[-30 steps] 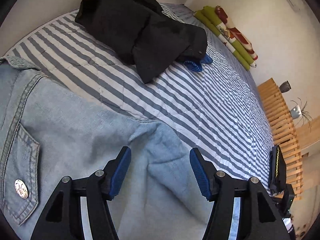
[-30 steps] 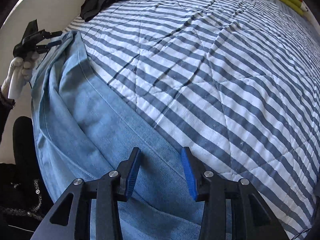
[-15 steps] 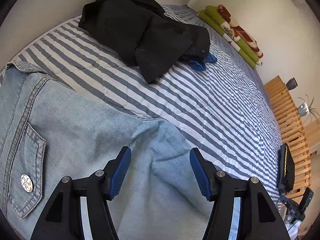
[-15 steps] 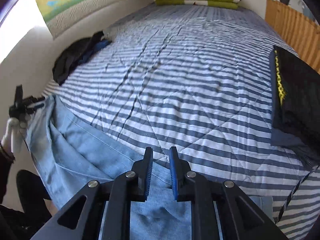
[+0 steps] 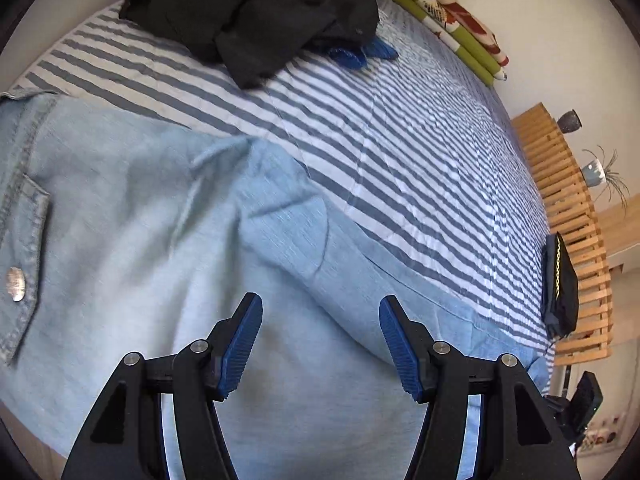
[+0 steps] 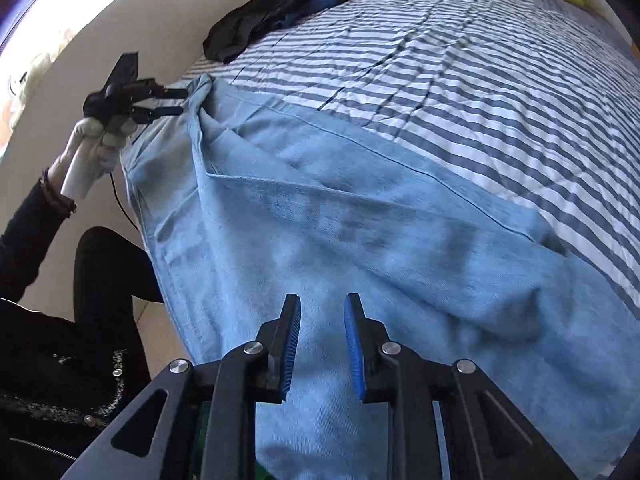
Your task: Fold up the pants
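Observation:
Light blue denim pants (image 5: pixel 132 216) lie spread along the near edge of the striped bed (image 5: pixel 420 152), with a back pocket and metal button (image 5: pixel 15 283) at the left. My left gripper (image 5: pixel 320 304) hovers open over the seat area with nothing between its blue pads. The right wrist view shows the pant legs (image 6: pixel 360 232) lying flat and wrinkled. My right gripper (image 6: pixel 323 300) is just above them, open a narrow gap, holding nothing. The left gripper (image 6: pixel 180 100) also appears there at the waistband corner, held by a gloved hand (image 6: pixel 92 140).
A heap of black clothes (image 5: pixel 248 12) lies at the far side of the bed. Folded green and red blankets (image 5: pixel 452 12) lie by the wall. A black folded item (image 5: pixel 560 284) sits at the bed's right edge beside a wooden slatted frame (image 5: pixel 568 200). The person's dark-clothed body (image 6: pixel 60 340) stands at the left.
The right gripper's fingers narrowed almost shut half a second ago and have parted again; its view has swung back down onto the pant legs. The left gripper stayed open, drifting slightly over the pants.

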Demonstrator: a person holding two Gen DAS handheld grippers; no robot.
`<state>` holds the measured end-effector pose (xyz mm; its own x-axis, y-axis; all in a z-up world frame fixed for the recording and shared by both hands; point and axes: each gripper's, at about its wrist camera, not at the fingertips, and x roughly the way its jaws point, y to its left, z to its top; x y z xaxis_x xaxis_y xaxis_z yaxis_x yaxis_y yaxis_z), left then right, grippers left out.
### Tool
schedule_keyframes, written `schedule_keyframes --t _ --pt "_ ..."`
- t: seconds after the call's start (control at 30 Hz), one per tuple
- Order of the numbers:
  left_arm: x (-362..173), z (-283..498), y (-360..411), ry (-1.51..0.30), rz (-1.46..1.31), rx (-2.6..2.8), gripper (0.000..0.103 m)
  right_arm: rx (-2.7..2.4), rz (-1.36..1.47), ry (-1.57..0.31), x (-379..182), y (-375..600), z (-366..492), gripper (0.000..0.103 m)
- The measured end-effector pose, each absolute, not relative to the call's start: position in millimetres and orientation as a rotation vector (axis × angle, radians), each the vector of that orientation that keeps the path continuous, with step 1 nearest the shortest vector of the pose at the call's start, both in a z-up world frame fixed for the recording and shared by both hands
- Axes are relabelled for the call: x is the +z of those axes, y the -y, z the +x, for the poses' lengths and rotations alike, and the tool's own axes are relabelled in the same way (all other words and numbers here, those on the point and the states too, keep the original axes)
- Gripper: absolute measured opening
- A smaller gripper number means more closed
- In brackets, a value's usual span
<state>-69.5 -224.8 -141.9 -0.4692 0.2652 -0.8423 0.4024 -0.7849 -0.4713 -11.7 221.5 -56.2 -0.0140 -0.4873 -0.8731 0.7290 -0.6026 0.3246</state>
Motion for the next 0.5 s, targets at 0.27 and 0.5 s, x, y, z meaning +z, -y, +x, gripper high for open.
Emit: schedule_keyframes --t 0.27,0.5 --pt "-118 -100 232 -0.992 1.284 -2.481 0.064 -2.048 1.434 -0.097 -46 -260 -59 0.02" --pt "-110 -96 219 -0.731 1.409 -2.527 0.065 -1.945 1.422 -0.069 -42 -250 -28 0.02"
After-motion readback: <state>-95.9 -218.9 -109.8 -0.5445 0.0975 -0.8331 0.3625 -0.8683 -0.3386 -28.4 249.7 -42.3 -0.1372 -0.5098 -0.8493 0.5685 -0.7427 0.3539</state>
